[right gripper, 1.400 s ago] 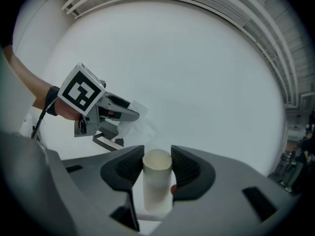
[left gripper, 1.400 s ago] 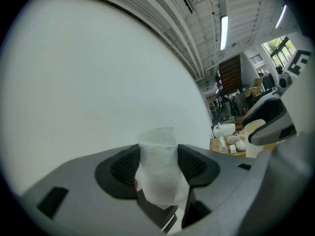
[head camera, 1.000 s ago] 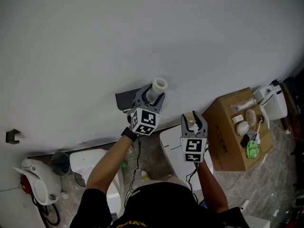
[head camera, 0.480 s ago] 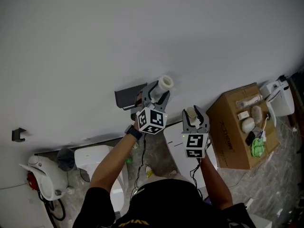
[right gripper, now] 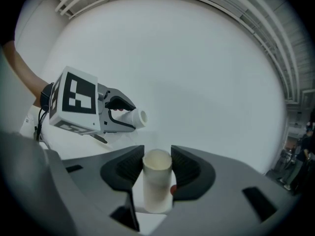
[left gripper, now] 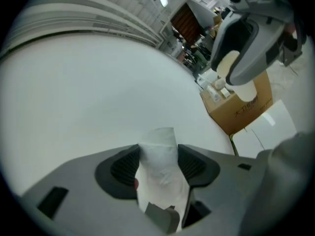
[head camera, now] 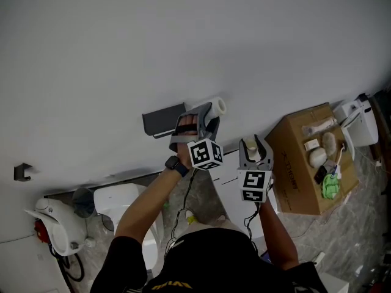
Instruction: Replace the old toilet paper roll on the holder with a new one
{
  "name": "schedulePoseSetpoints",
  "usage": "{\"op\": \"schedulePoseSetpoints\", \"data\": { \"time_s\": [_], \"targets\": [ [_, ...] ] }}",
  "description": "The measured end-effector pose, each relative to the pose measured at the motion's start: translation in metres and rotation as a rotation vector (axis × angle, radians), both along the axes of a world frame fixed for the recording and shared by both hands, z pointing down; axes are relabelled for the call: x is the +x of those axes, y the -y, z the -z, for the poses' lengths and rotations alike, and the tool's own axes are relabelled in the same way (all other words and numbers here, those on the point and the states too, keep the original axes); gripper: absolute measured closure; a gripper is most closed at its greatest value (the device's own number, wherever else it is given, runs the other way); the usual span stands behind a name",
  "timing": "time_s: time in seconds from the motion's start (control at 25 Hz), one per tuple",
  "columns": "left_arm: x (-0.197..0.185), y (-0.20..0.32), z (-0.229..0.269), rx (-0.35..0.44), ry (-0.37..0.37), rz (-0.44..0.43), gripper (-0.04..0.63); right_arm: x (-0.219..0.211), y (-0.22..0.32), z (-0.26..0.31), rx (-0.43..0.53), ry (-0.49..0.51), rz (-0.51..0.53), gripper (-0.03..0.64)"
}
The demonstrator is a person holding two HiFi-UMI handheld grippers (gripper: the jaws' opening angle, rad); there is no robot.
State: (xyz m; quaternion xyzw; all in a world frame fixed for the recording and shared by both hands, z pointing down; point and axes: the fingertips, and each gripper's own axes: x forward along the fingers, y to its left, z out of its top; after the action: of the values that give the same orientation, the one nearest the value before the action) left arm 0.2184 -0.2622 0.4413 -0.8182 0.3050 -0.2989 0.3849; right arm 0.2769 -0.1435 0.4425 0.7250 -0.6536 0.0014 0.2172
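White wall [head camera: 183,41] fills the head view. On it the dark holder [head camera: 159,120] is partly covered at its right end by the left gripper [head camera: 208,115]. Its jaws are clamped on a white paper roll [left gripper: 158,173], just beside the holder. The right gripper [right gripper: 157,155] sits lower and apart, its jaws grasping a bare cardboard tube [right gripper: 156,187]. Only the head view shows the holder. A cardboard box [head camera: 303,165] is half hidden in the left gripper view.

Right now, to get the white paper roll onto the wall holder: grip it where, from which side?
Grip the white paper roll by its round side wall at the rear, coming in along its length, as the left gripper does. It's a slim cylinder; fingers on opposite sides leave its hollow front end free, likely what the holder needs.
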Motion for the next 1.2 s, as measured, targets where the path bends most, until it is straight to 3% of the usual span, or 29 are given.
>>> {"op": "schedulePoseSetpoints", "data": {
  "time_s": [0.16,0.24,0.6,0.8,0.96,1.08,1.2],
  "targets": [
    [0.006,-0.005,-0.013,0.178,0.231,0.037,0.342,0.008,-0.004,0.0,0.003,0.003,-0.013,0.449],
    [0.009,-0.01,-0.025,0.199,0.3,0.019,0.342,0.01,-0.004,0.0,0.004,0.002,-0.018,0.448],
    [0.017,-0.021,-0.066,0.156,0.368,-0.011,0.342,0.02,-0.01,-0.006,-0.009,0.0,-0.036,0.448],
    [0.008,-0.003,-0.063,0.321,0.461,0.075,0.341,0.025,-0.013,-0.015,-0.039,-0.007,-0.045,0.446],
    [0.012,-0.007,-0.09,0.219,0.442,0.061,0.34,0.026,-0.015,-0.025,-0.054,0.002,-0.048,0.446],
    [0.007,-0.005,-0.093,0.293,0.48,0.08,0.341,0.022,-0.018,-0.031,-0.068,0.002,-0.04,0.446],
    [0.005,-0.008,-0.104,0.277,0.465,0.08,0.339,0.021,-0.022,-0.037,-0.081,0.025,-0.044,0.446]
  ]
}}
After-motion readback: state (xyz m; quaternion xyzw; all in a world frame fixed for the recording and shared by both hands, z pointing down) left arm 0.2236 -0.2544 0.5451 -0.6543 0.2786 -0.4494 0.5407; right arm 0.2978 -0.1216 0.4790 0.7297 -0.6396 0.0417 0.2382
